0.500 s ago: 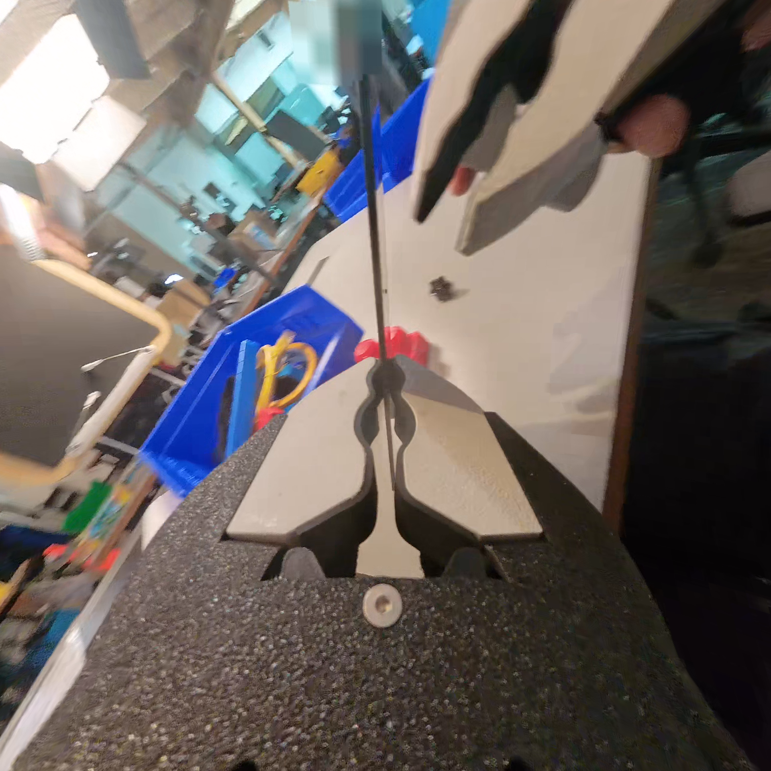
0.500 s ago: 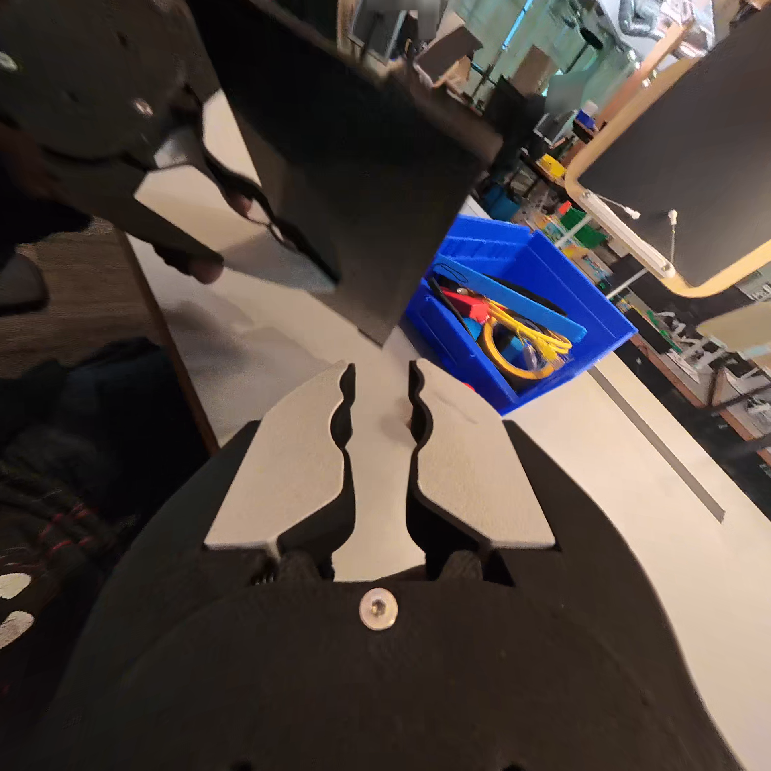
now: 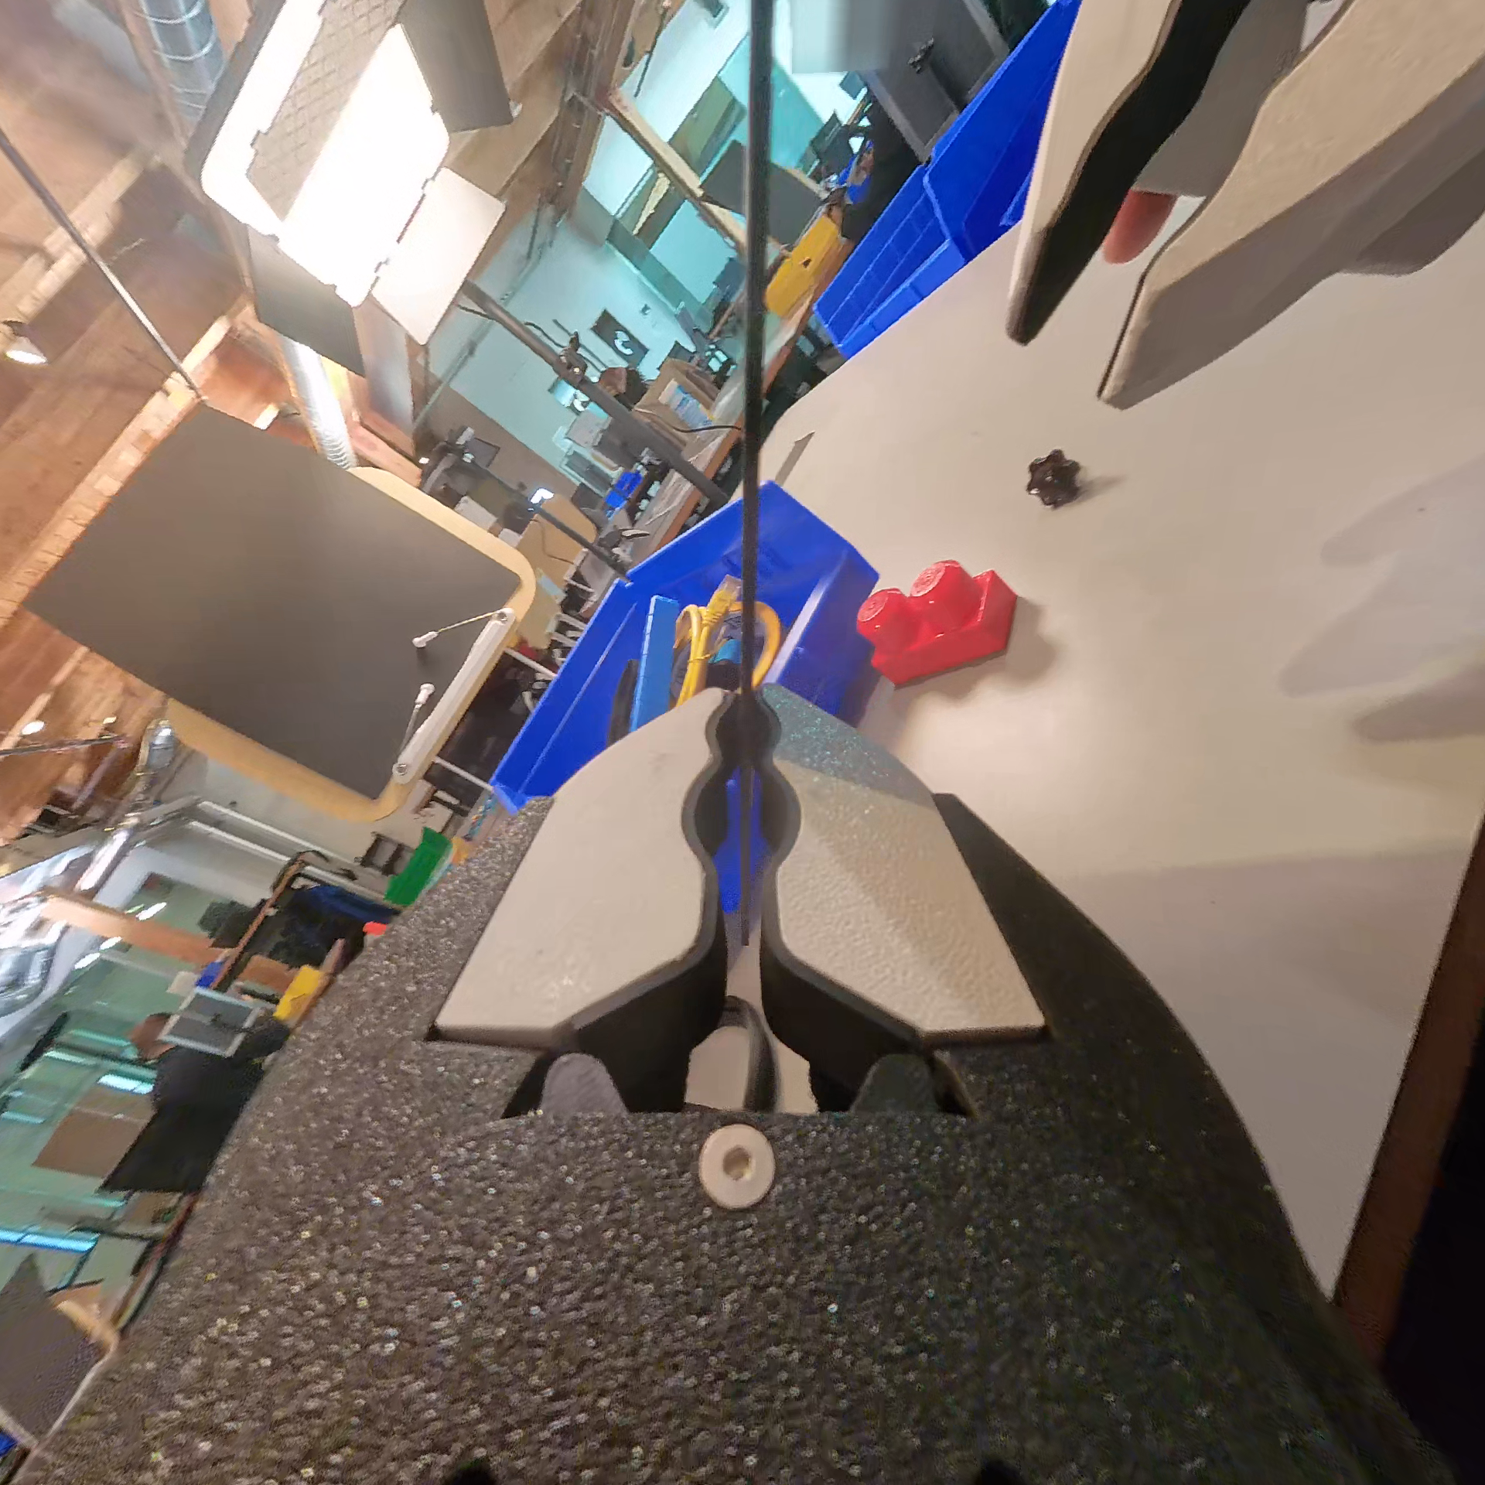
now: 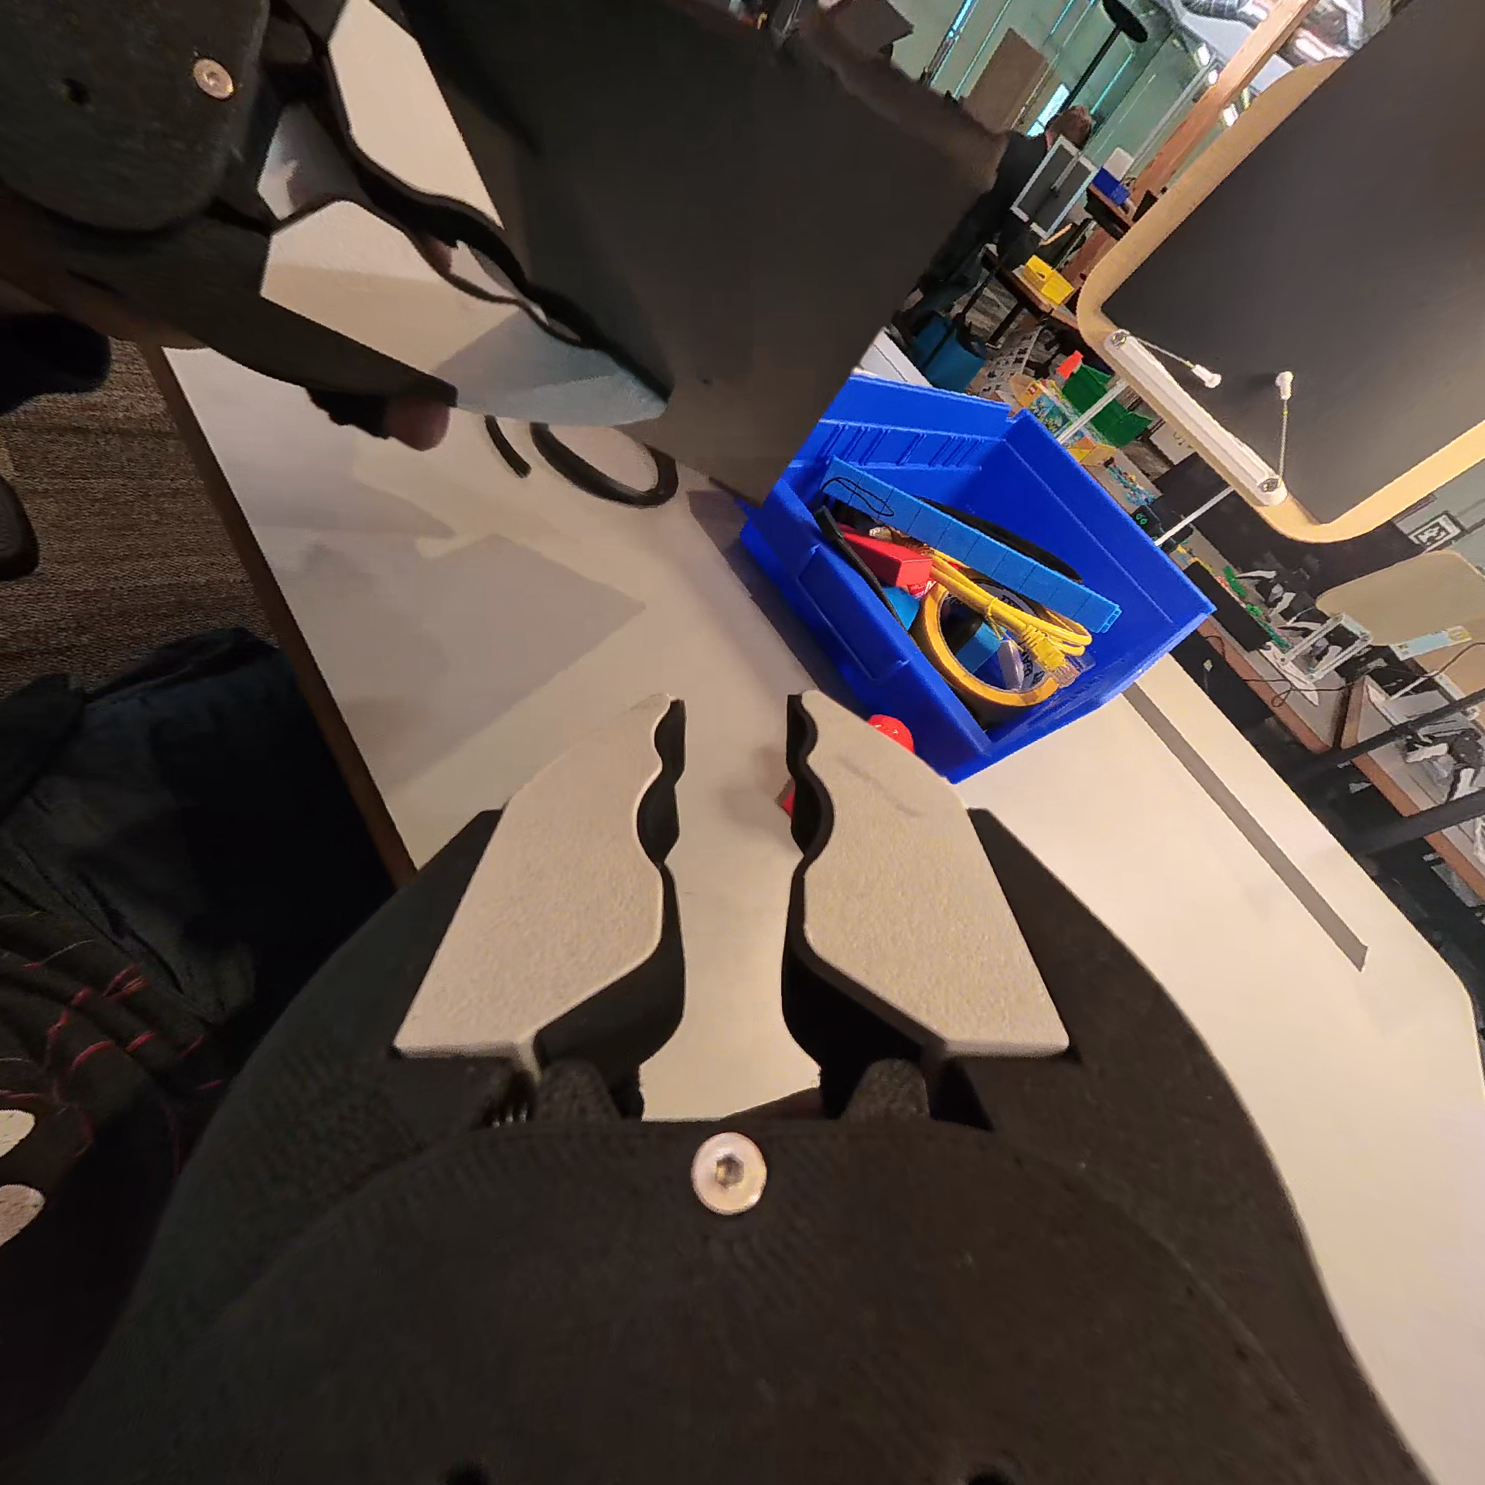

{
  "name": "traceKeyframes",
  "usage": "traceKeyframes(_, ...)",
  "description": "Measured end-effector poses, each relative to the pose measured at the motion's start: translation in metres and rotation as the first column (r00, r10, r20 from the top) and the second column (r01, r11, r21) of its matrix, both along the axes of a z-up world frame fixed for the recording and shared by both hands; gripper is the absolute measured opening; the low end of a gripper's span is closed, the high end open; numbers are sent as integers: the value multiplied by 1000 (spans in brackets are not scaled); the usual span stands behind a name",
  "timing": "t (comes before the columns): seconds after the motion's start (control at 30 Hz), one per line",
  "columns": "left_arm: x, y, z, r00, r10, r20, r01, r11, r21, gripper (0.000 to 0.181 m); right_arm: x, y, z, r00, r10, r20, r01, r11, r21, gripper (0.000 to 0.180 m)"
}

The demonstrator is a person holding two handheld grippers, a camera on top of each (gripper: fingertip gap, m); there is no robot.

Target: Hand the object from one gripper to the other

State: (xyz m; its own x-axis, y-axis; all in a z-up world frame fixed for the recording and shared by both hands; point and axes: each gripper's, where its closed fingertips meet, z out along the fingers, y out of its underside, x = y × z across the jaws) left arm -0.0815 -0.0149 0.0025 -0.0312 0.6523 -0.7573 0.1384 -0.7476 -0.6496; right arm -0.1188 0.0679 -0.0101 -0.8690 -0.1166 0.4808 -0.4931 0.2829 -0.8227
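Pinching a thin black sheet (image 3: 754, 321) with the left tongs (image 3: 743, 707), pads pressed together on its lower edge. Viewing it edge-on from the left wrist camera, as a dark line rising straight up and out of the top of the frame. Viewing it broad-side from the right wrist camera (image 4: 723, 241), as a flat dark panel hanging tilted in the upper middle, clear above the table (image 4: 1125, 884).

Holding the right tongs (image 4: 735, 715) spread apart, gripping nothing. Hovering them above the table, to the right of the sheet and apart from it, tips aimed roughly toward its lower part.

Noting on the table:
- a blue bin (image 4: 868, 667) at the far side, below the sheet's lower corner, carrying a yellow cable (image 4: 1037, 635), a roll of yellow tape (image 4: 964, 667) and a blue divider strip (image 4: 964, 538);
- a red building brick (image 3: 936, 631) lying just beside the bin's right wall;
- a small black knob (image 3: 1054, 480) farther off, well apart from the brick;
- a black ring (image 4: 599, 474) lying flat under the left tongs, partly hidden by them.

Catching workshop clutter and more blue bins (image 3: 924, 241) in the far background, too blurred for detail.
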Motion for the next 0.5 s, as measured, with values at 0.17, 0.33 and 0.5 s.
traceKeyframes(0.17,3,-15,16,985,136,-108,-154,970,-186,2,17,2,6,974,103,204,-100,995,-25,26)
traceKeyframes(0.33,7,-18,29,943,208,-261,-313,823,-475,2,35,14,45,718,317,619,-244,948,-203,39)
traceKeyframes(0.5,7,-4,37,918,156,-366,-348,759,-551,2,48,16,47,490,361,793,-325,920,-219,55)
